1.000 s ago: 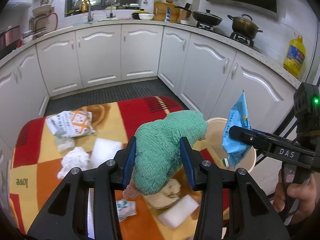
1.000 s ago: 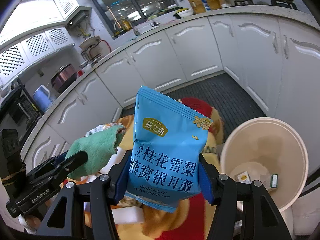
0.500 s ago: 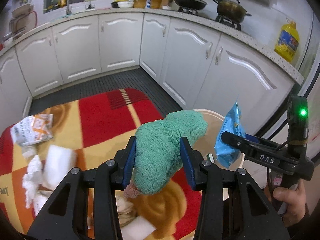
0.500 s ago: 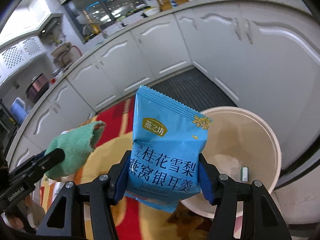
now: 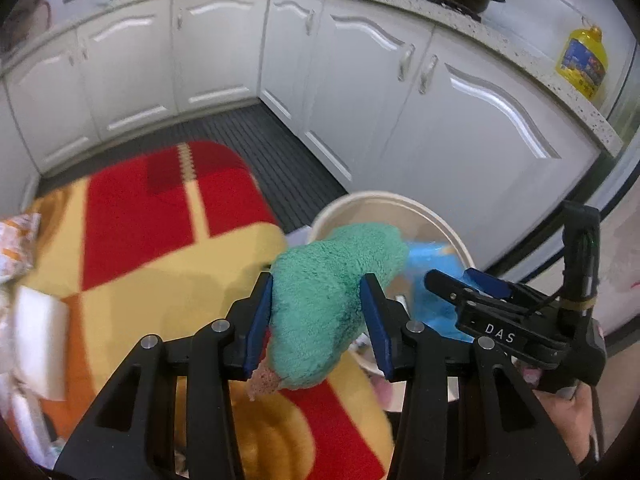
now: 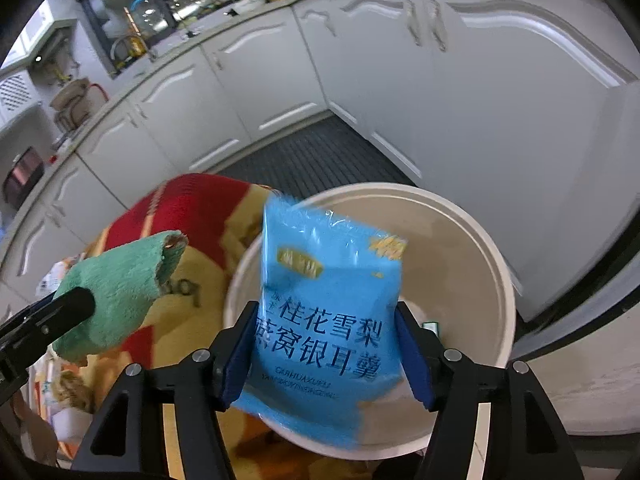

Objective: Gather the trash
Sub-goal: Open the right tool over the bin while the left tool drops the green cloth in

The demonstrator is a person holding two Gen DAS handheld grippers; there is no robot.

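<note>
My left gripper point(image 5: 318, 320) is shut on a green fluffy cloth point(image 5: 328, 296) and holds it at the near rim of a beige trash bin point(image 5: 384, 200). My right gripper point(image 6: 328, 352) has widened; the blue snack packet point(image 6: 328, 312) sits loosely between the jaws, blurred, over the bin point(image 6: 472, 232). The packet also shows in the left wrist view point(image 5: 432, 280), beside the right gripper point(image 5: 460, 284). The cloth shows at left in the right wrist view point(image 6: 120, 292). Small scraps lie in the bin's bottom.
A red, yellow and orange blanket point(image 5: 160, 240) covers the surface left of the bin. White foam pieces point(image 5: 40, 320) and a wrapper point(image 5: 16, 240) lie at its left edge. White kitchen cabinets point(image 5: 440, 120) stand behind, with a dark floor mat point(image 5: 256, 136).
Both grippers moved right, over the bin. The right jaws opened wider and the blue packet has come loose and is slipping downward toward the bin.
</note>
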